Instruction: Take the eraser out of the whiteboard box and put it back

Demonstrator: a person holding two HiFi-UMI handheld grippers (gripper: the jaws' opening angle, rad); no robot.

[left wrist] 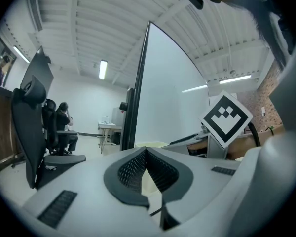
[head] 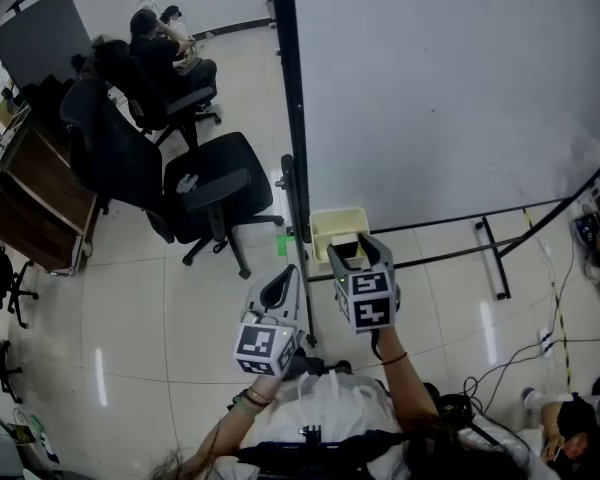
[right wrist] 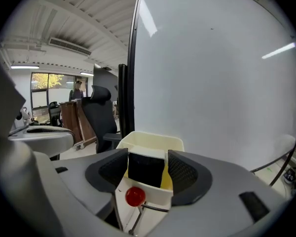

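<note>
- Head view: the whiteboard [head: 450, 88] stands upright on a wheeled frame, and the cream box [head: 322, 220] hangs at its lower left corner, beside the dark post.
- The right gripper [head: 352, 253] reaches into that box. In the right gripper view its pads press on the two sides of the dark eraser [right wrist: 146, 169]; a yellow sliver shows by the right pad, and I cannot tell what it is.
- The eraser stands with its lower part behind the box's front wall, so it is at least partly inside. This would fit an eraser just gripped to come out, or one lowered back in and not yet let go.
- Either way, I judge that the grip should stay square and the travel in line with the box opening, so the eraser doesn't scrape the thin walls.
- A red ball [right wrist: 135, 196] sits just in front of the box, close under the jaws, and could be knocked.
- The left gripper [left wrist: 146, 152] hangs aside, with its tips together on nothing.
- The floor [head: 160, 318] is pale glossy tile.
- A wooden desk [head: 45, 203] and black office chairs [head: 215, 183] stand to the left, cables [head: 520, 358] trail to the right, and a person [head: 155, 43] sits well behind.
</note>
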